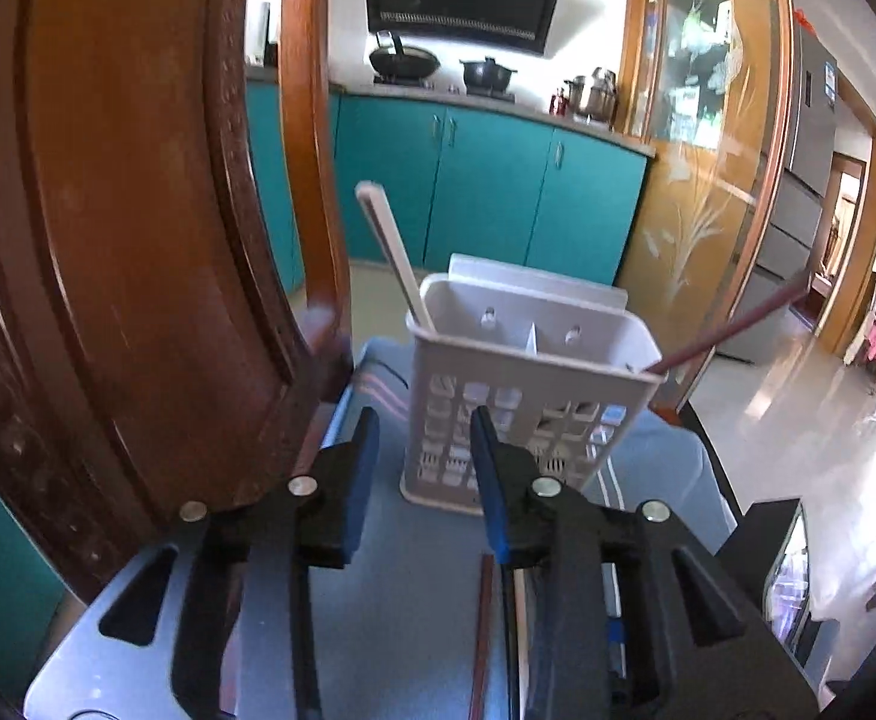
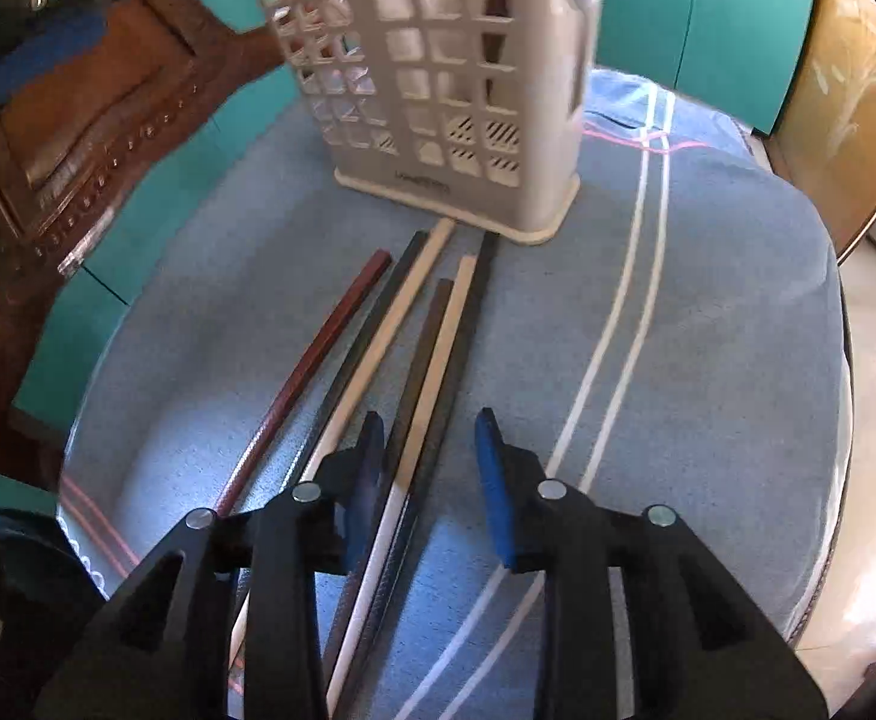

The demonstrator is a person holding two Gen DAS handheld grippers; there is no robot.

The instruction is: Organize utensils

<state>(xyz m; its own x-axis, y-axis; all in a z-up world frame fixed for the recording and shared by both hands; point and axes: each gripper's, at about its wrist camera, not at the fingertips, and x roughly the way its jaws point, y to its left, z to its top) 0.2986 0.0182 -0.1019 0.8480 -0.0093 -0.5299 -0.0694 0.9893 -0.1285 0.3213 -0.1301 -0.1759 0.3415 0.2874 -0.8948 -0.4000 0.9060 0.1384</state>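
Right now your table (image 2: 708, 324), covered in blue cloth, carries the white slotted utensil holder (image 1: 528, 396) standing upright, with a cream chopstick (image 1: 393, 252) leaning out of its left compartment and a dark red one (image 1: 732, 330) out of its right. Just in front of it lie six loose chopsticks (image 2: 414, 348) side by side. Your left gripper (image 1: 423, 474) and right gripper (image 2: 429, 468) both hover with fingers apart, holding nothing.
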